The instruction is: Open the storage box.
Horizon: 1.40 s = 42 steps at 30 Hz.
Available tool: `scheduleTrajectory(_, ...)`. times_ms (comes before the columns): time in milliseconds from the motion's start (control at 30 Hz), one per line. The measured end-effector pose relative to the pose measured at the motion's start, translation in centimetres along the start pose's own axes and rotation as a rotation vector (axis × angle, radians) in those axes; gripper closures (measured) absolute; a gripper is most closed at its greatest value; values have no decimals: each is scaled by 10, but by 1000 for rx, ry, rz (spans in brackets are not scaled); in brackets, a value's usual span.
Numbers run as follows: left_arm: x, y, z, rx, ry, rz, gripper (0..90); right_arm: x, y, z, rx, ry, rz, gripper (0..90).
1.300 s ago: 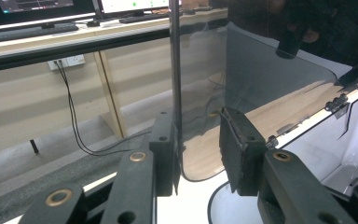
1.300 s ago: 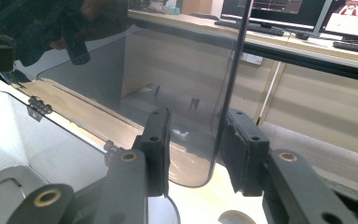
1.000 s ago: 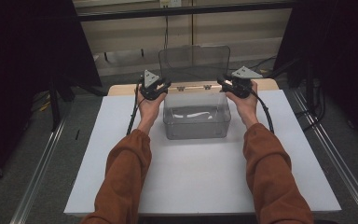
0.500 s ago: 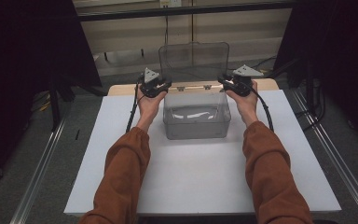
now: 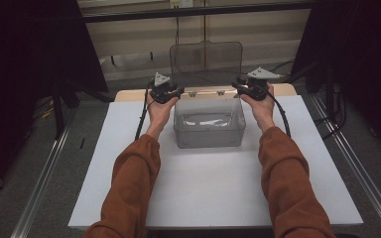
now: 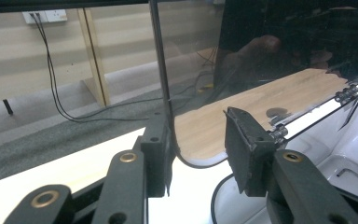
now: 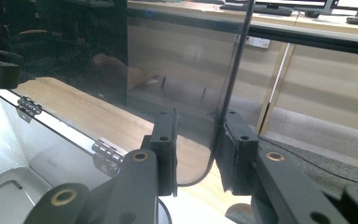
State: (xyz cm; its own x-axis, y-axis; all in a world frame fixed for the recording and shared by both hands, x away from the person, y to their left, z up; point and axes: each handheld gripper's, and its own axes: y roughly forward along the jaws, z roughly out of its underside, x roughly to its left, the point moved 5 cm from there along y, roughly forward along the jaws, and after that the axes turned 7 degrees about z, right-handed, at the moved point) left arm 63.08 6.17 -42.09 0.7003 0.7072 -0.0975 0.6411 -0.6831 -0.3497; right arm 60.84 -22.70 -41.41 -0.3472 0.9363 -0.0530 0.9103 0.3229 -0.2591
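Observation:
A clear plastic box (image 5: 208, 130) stands on the white board, its hinged clear lid (image 5: 206, 62) raised upright at the back. My left gripper (image 5: 178, 91) is at the lid's lower left corner. In the left gripper view the jaws (image 6: 198, 135) have just been opening: the lid's edge (image 6: 161, 70) lies against one pad, with a gap to the other. My right gripper (image 5: 237, 85) is at the lower right corner. Its jaws (image 7: 198, 126) have just been closing a little. The lid's edge (image 7: 233, 60) sits by one pad, apart from the other.
The white board (image 5: 129, 173) covers the table, with a wooden strip (image 5: 129, 94) behind the box. Metal hinges (image 7: 28, 106) join lid and box. Metal rails (image 5: 44, 183) run along both sides of the table. A wall with cables and a socket lies beyond.
The lid's top edge stands a little higher than a second ago. Both hands have kept their place at the lid's corners.

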Motion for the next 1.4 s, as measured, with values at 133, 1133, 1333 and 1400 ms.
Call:
scheduleTrajectory(133, 1, 1, -1, 4, -33, 7, 629, 0, 1, -2, 26, 3, -2, 695)
scheduleTrajectory(1133, 9, 3, -8, 88, -118, 57, 658, -6, 8, -7, 143, 182, -39, 716)
scheduleTrajectory(1333, 10, 6, -8, 77, -149, 50, 626, -7, 10, -5, 150, 221, -39, 713)
scheduleTrajectory(1400, 11, 7, -8, 78, -158, 52, 622, -8, 10, -5, 149, 234, -43, 712)
